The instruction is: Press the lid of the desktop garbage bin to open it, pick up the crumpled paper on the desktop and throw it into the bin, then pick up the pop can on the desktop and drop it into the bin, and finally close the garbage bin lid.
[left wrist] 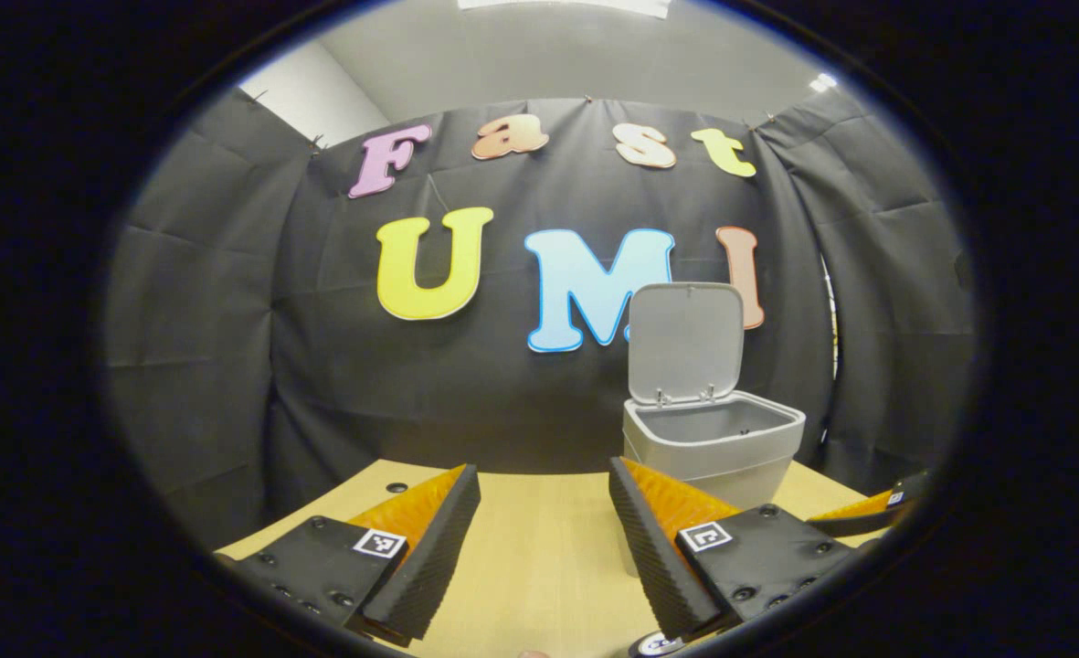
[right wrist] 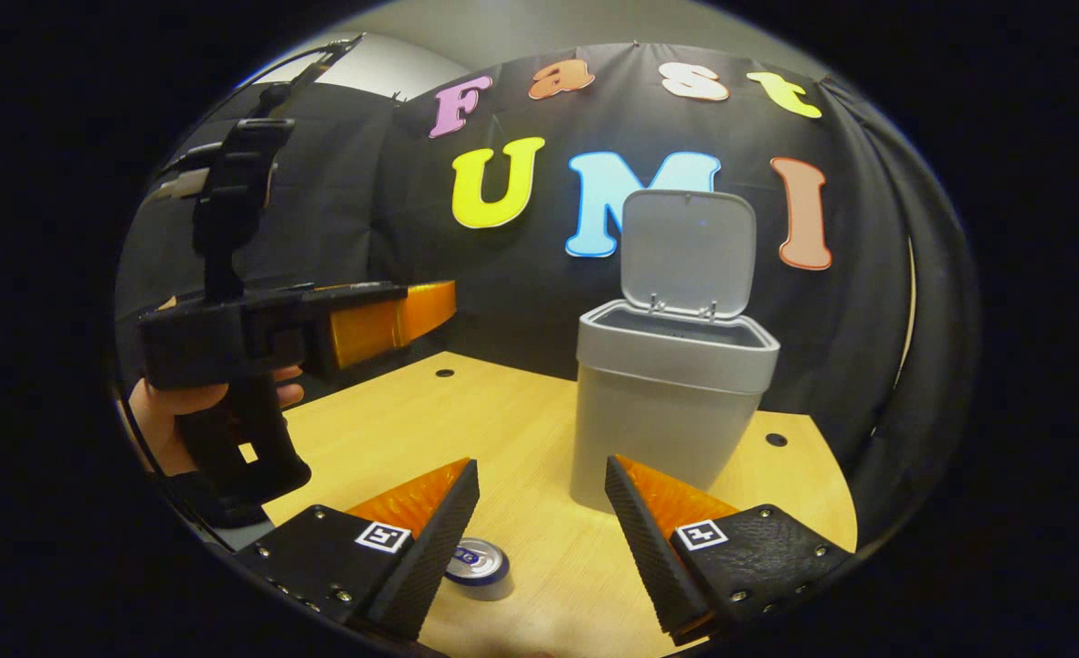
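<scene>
- The bin (right wrist: pixel 671 416) stood upright on the wooden desk (right wrist: pixel 393 429) near the black cloth wall (right wrist: pixel 365 210), its lid (right wrist: pixel 688 251) swung up and back on the rear hinges, so the mouth was open.
- In the right gripper view the right claw (right wrist: pixel 539 521) was spread wide with nothing between its fingers (right wrist: pixel 439 539), low over the desk.
- The can (right wrist: pixel 477 567) lay on the desk just beside the inner edge of that claw's left-hand finger, partly hidden behind it; whether finger and can touched could not be told.
- The bin stood beyond the right claw, a little toward its right-hand finger, with bare desk between can and bin.
- Also in the right gripper view, the left claw (right wrist: pixel 429 311) was raised above the desk off to the left, held by a hand (right wrist: pixel 183 411) and seen side-on, pointing toward the bin but well apart from it.
- In the left gripper view the left claw (left wrist: pixel 544 539) was released, its fingers (left wrist: pixel 434 548) wide apart and holding nothing.
- From that view the open bin (left wrist: pixel 713 448) sat ahead and to the right, partly behind the right-hand finger; its inside looked grey, and its contents could not be made out.
- A small dark hole (right wrist: pixel 445 373) showed in the desk near the wall, and another (right wrist: pixel 776 440) to the right of the bin.
</scene>
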{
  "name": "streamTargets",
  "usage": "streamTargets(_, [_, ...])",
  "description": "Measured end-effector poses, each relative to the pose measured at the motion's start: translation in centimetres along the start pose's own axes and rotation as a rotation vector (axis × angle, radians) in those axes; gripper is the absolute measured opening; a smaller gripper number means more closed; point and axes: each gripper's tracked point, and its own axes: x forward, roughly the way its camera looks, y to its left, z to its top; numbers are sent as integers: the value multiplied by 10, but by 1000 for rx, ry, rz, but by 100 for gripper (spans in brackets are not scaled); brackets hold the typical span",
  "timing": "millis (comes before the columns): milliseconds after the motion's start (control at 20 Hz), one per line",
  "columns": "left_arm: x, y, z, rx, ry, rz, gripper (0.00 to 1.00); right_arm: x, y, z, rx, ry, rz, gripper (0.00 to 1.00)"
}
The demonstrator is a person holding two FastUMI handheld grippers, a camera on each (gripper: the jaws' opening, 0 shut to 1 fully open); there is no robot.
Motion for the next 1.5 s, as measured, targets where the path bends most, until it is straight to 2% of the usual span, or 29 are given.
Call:
streamTargets(250, [-7, 4, -6, -7, 10, 8, 95, 7, 30, -31, -7, 127, 102, 90])
streamTargets(450, [-11, 14, -14, -28, 30, 22, 93, 13, 38, -58, -31, 228, 128, 90])
streamTargets(500, [-12, 17, -15, -29, 34, 30, 96, 15, 39, -64, -27, 255, 139, 90])
streamTargets(600, [-16, 23, -16, -29, 35, 42, 93, 20, 43, -79, -16, 314, 157, 90])
streamTargets(1000, [-32, 40, -27, -21, 60, 75, 93, 35, 43, -124, 4, 462, 156, 90])
streamTargets(1150, [-34, 43, -29, -18, 66, 82, 93, 35, 43, -130, -15, 479, 154, 90])
streamTargets(1200, [-35, 44, -29, -17, 66, 84, 96, 35, 43, -128, -20, 480, 152, 90])
streamTargets(1300, [-34, 44, -28, -17, 65, 85, 93, 34, 41, -127, -27, 477, 143, 90])
streamTargets(1350, [-35, 45, -29, -17, 64, 85, 93, 35, 41, -129, -31, 480, 143, 86])
streamTargets(1500, [-35, 44, -30, -20, 67, 80, 96, 35, 39, -129, -35, 481, 142, 86])
